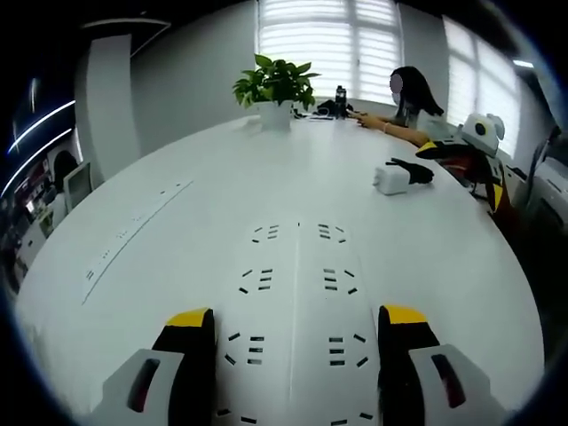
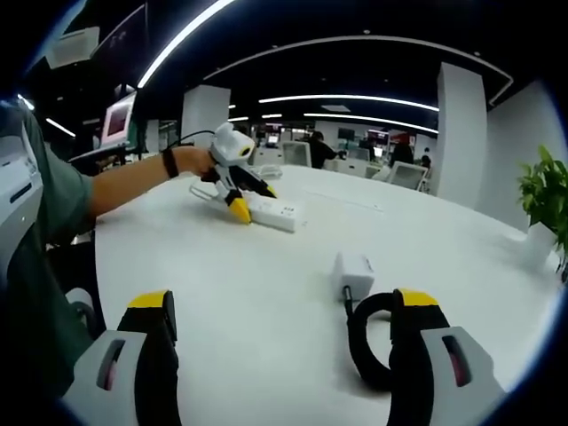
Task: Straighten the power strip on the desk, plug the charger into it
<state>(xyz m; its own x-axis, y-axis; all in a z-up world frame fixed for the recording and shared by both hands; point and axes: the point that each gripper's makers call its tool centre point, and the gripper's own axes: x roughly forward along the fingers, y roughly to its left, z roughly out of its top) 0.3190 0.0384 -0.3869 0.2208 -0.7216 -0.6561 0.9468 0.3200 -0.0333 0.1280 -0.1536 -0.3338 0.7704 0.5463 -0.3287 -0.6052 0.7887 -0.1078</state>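
The white power strip (image 1: 297, 266) lies flat on the white desk, and my left gripper (image 1: 297, 319) stands open with a yellow-tipped jaw on each side of it. From the right gripper view, the power strip (image 2: 277, 213) is farther off, with the left gripper (image 2: 251, 200) held by a hand at its left end. The white charger (image 2: 355, 271) sits just ahead of my open right gripper (image 2: 282, 306), its black cable (image 2: 368, 346) coiled against the right jaw. In the left gripper view the charger (image 1: 390, 177) lies to the right, near the right gripper (image 1: 453, 153).
A potted plant (image 1: 277, 84) and a black bottle (image 1: 341, 98) stand at the desk's far side, where a person (image 1: 413, 102) sits. A long row of desk slots (image 1: 133, 226) runs on the left. A green-sleeved arm (image 2: 124, 182) reaches over the desk edge.
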